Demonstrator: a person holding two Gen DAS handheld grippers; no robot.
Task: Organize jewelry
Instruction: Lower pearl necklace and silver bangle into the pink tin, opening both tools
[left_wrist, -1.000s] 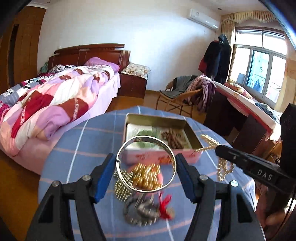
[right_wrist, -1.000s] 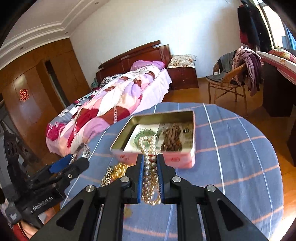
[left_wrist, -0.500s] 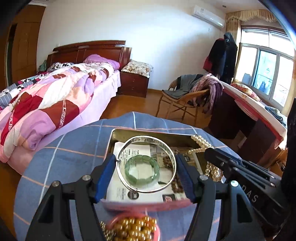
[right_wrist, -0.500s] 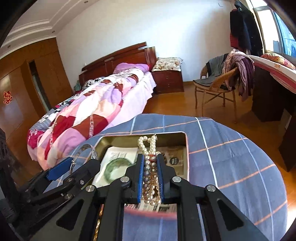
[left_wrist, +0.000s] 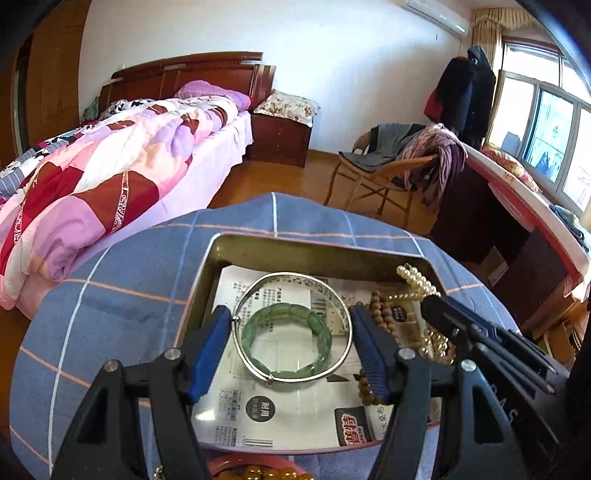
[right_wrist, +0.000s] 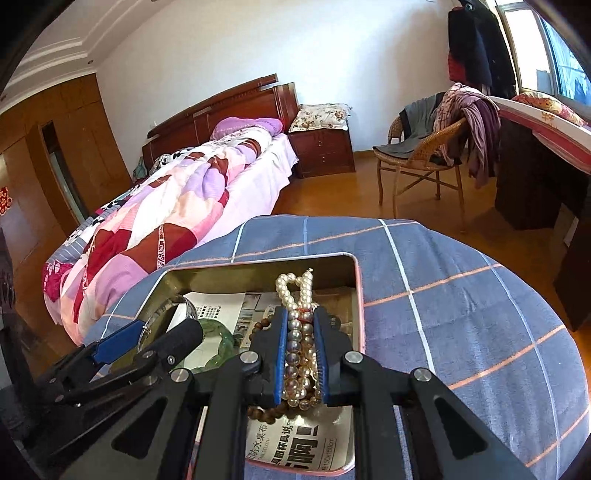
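With the left claw (left_wrist: 291, 343) clamping the silver bangle (left_wrist: 292, 326) and the right claw (right_wrist: 300, 354) pinching pearls (right_wrist: 297, 332) over the tin (left_wrist: 321, 254), releasing both together could, perhaps, tangle them.

Black gripper (left_wrist: 291, 343) frames, blue-padded jaws, silver screws, white lettering.

Green bracelet (left_wrist: 287, 338), blue plaid tablecloth (left_wrist: 122, 280)

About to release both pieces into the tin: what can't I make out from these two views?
- Tin floor under the right gripper: right wrist view, hidden by the pearl necklace.
- Gold beads: left wrist view, cut by the bottom edge.
- Silver bangle's height above the green bracelet: unclear.
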